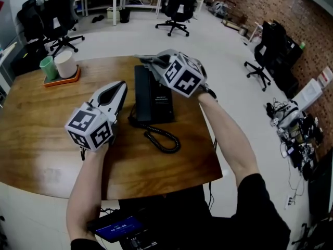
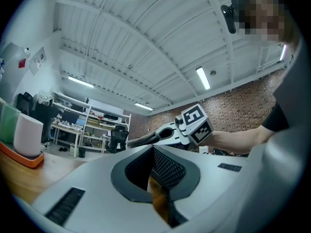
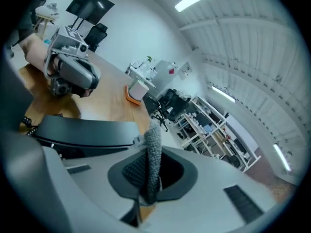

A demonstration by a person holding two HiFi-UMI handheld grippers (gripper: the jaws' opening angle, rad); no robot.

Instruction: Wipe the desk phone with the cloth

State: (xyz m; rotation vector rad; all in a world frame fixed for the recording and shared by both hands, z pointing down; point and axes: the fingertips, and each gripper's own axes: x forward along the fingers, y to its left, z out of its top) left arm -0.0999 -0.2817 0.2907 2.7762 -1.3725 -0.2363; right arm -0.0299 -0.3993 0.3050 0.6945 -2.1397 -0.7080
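Observation:
The black desk phone (image 1: 152,95) lies in the middle of the wooden table (image 1: 41,139), its coiled cord (image 1: 161,138) trailing toward me. My right gripper (image 1: 155,62) is shut on a grey cloth (image 1: 145,60) that it holds at the phone's far end. In the right gripper view the cloth (image 3: 154,142) sticks up between the shut jaws, with the phone (image 3: 82,129) just left of it. My left gripper (image 1: 123,86) hovers beside the phone's left edge, jaws shut with nothing in them (image 2: 155,154). Whether it touches the phone I cannot tell.
An orange tray (image 1: 58,80) with a green cup (image 1: 48,67) and a white cup (image 1: 65,64) stands at the table's far left. Office chairs (image 1: 177,7) stand on the floor beyond. A dark device (image 1: 119,227) sits below the near table edge.

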